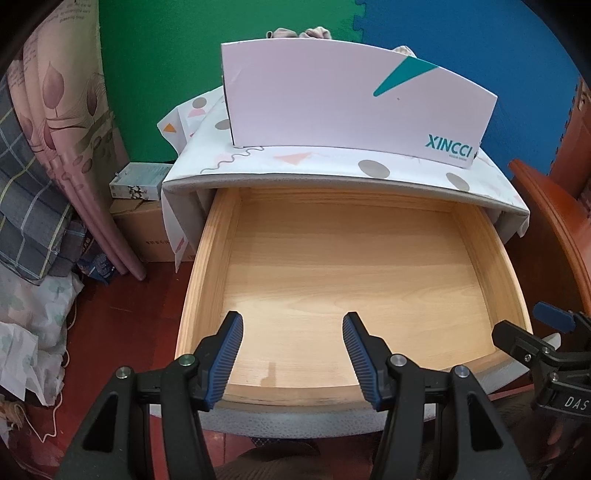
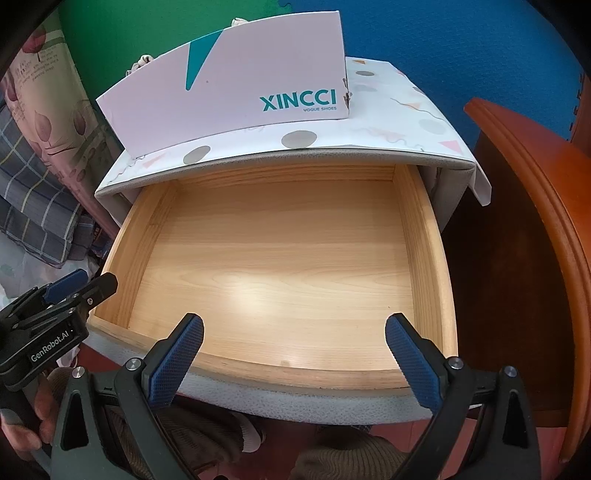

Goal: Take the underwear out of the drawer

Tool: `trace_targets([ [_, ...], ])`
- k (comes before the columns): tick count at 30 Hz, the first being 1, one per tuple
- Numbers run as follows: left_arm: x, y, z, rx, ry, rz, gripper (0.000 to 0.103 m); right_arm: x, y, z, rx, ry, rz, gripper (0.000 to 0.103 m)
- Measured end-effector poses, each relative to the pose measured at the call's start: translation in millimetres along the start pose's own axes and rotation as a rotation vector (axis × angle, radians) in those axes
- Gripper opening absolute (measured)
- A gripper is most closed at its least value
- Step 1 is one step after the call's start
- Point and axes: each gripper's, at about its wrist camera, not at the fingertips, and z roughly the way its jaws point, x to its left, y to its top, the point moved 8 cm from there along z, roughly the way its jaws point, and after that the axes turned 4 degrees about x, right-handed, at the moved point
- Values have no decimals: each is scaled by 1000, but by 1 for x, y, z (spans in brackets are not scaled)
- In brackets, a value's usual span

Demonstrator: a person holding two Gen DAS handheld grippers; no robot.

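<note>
Both claws hang apart above the drawer's front edge: the left claw and the right claw hold nothing. Inside the pulled-out wooden drawer only bare board shows. At 12 o'clock, crumpled cloth, maybe the underwear, peeks over a white XINCCI shoebox on the patterned nightstand top.

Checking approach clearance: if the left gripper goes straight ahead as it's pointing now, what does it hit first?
Likely the bare wooden floor of the open drawer; nothing lies between it and the open left gripper. Depth is uncertain.
</note>
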Motion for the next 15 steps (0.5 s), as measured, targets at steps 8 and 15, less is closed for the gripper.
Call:
trace_targets([
  [8,-2,-1,0,-4,22,18,58,0,-1,2,6,-10,-7,98],
  [15,-3,-1,0,-3,36,31,58,1,0,3,11,-19,-12,98],
])
